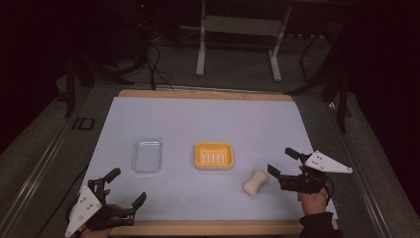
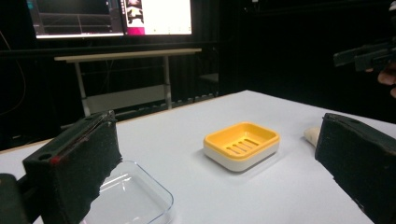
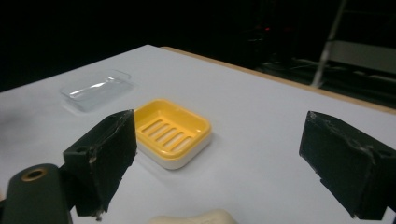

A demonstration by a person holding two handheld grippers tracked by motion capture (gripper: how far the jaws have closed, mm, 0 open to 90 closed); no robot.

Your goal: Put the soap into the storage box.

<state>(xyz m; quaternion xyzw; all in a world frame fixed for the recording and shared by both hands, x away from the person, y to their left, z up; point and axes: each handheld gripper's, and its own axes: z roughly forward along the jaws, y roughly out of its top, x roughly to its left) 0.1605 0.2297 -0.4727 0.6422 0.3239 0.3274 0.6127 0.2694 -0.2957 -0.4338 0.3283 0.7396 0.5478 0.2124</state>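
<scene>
A yellow soap dish (image 1: 214, 155) with a slotted tray sits mid-table, also seen in the left gripper view (image 2: 241, 144) and the right gripper view (image 3: 171, 132). A cream soap bar (image 1: 255, 182) lies to its right, close in front of my right gripper (image 1: 282, 162), whose jaws stand wide open and empty; the bar's top (image 3: 196, 218) peeks in at the bottom between them. A clear plastic lid (image 1: 147, 154) lies left of the dish (image 2: 126, 198) (image 3: 95, 88). My left gripper (image 1: 126, 186) is open and empty near the front left edge.
A white sheet (image 1: 198, 119) covers the wooden table. Beyond the far edge stands a metal desk frame (image 1: 237, 39) on a dark floor. A lit monitor (image 2: 112, 16) shows behind the table in the left gripper view.
</scene>
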